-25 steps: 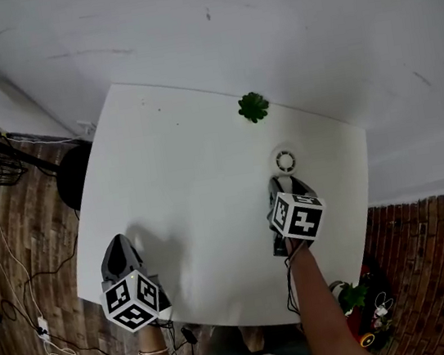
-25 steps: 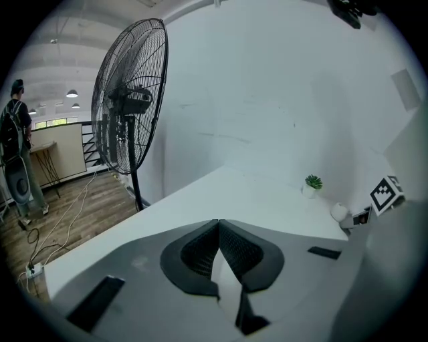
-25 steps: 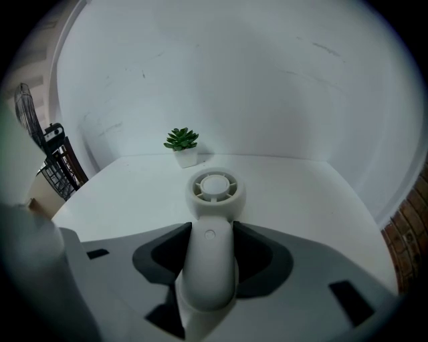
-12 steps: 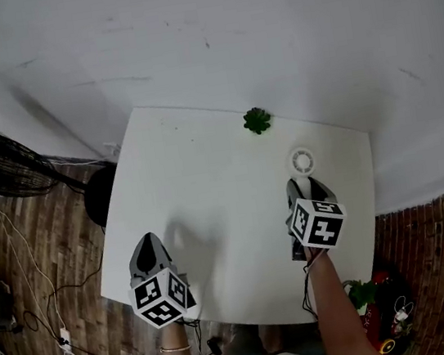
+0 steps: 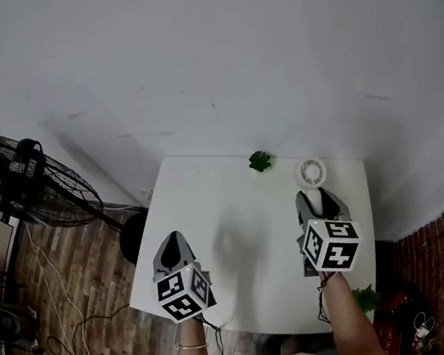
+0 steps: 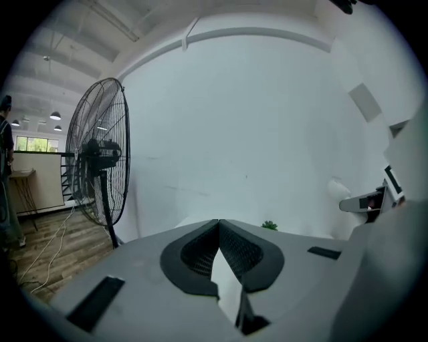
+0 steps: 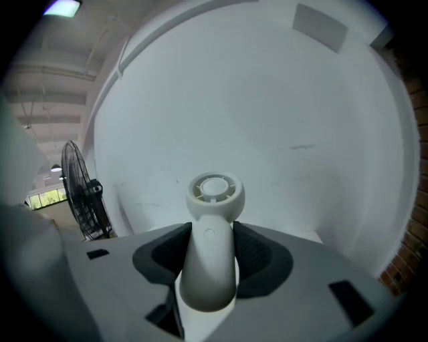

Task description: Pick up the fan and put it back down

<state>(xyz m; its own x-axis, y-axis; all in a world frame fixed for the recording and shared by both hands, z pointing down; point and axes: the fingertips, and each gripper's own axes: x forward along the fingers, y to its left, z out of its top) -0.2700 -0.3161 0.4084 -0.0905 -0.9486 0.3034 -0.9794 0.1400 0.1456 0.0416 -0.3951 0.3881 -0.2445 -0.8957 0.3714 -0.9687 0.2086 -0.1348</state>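
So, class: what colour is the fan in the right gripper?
The fan is white, clearest in the right gripper view.

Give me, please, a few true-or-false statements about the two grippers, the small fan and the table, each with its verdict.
1. The right gripper is shut on the small white fan. True.
2. The left gripper holds the green plant. False: its jaws are together with nothing between them; the plant stands on the table.
3. The large black fan stands on the table. False: it stands on the wooden floor beside it.
4. The small white fan is gripped by its handle. True.
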